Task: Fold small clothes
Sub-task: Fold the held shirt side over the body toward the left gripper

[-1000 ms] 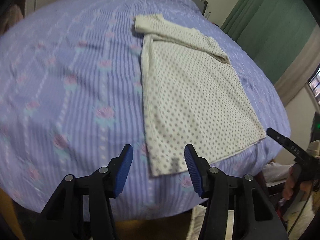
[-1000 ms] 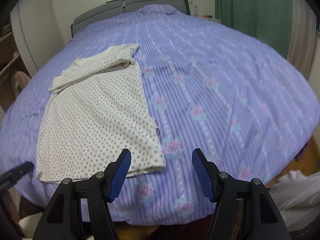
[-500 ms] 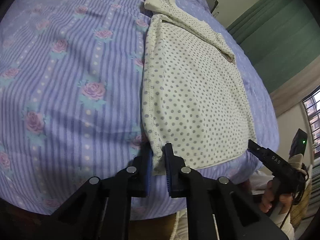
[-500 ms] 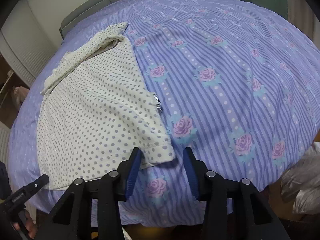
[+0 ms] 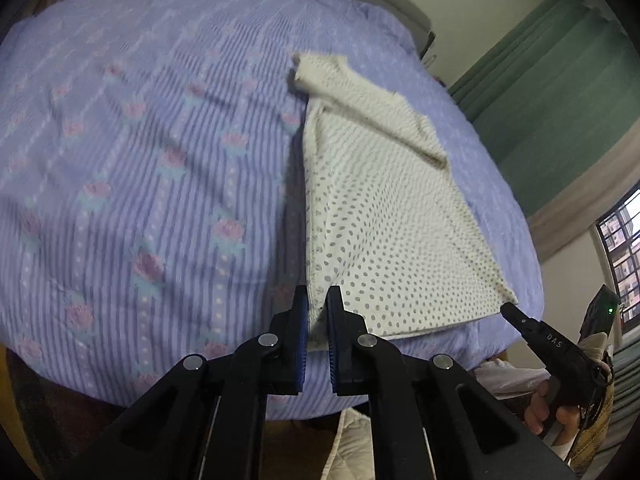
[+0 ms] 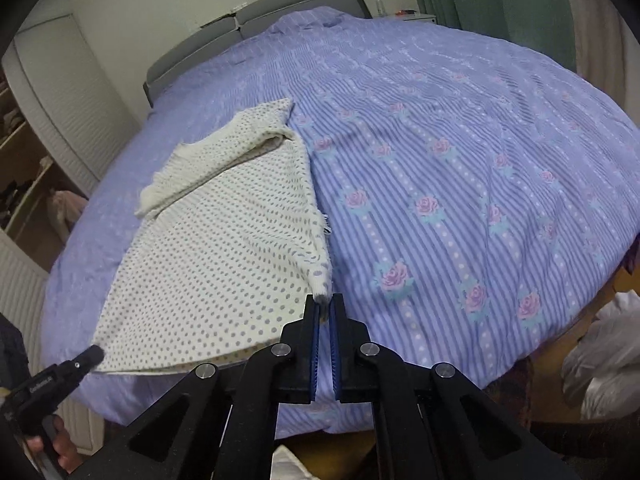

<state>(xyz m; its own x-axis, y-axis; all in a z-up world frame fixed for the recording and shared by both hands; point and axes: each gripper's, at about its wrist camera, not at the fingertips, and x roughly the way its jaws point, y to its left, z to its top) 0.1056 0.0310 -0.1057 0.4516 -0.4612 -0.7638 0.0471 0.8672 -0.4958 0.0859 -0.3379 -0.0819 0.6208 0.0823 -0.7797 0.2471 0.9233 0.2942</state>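
Left wrist view. Item: dotted garment, cream with grey spots, lying on the striped bedspread toward the bed's near edge, sleeve folded across its far end. Left gripper: jaws nearly closed, pinching the garment's near left hem corner, which is lifted off the spread. The right gripper shows at the opposite near corner; from this view its jaws cannot be read.

Right wrist view. Same garment, near right hem corner raised in a peak. Right gripper: jaws almost together, clamped on that corner. The left gripper's tip meets the other near corner.

Handling, judged: light, soft knit; limp, likely to sag between the two holds; not fragile. Hem corners are the sensible grip points.

Containers: none seen; shelving at left, contents unclear.
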